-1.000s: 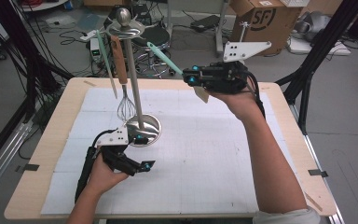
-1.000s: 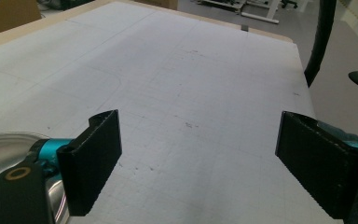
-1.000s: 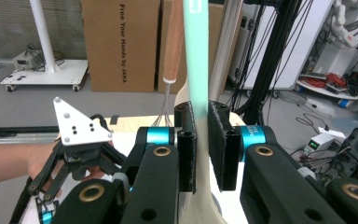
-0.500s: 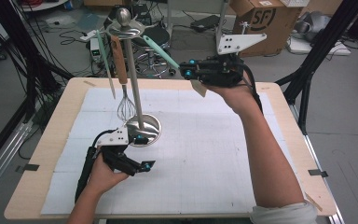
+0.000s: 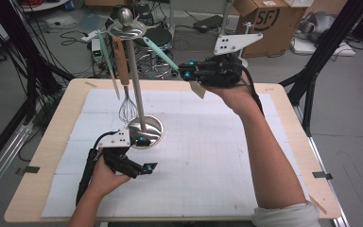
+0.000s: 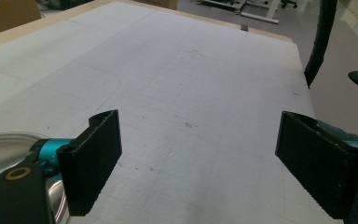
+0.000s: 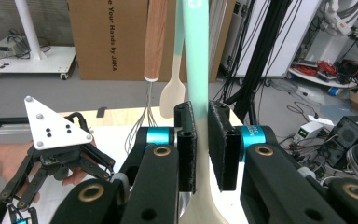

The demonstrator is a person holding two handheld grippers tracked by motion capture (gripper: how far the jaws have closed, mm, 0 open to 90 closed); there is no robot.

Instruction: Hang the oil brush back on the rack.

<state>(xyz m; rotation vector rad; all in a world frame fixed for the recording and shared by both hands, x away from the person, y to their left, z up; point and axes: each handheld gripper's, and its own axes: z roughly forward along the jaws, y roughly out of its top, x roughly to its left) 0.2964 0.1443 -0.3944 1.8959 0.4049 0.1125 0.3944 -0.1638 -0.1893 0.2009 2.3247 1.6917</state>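
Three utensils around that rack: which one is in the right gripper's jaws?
The mint-handled spatula slanting up toward the rack top, clamped by the right gripper. The other mint spatula and the wooden-handled whisk hang free from the rack.

Glossy metal stand point(image 5: 137, 90), wood-handled wire whisk point(image 5: 123, 71), smooth mint spatula point(image 7: 196, 70), matt paper mat point(image 5: 208, 142).

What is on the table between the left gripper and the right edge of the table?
Nothing: in the left gripper view, bare white mat runs from the open left gripper to the table edge. The stand base sits at its side.
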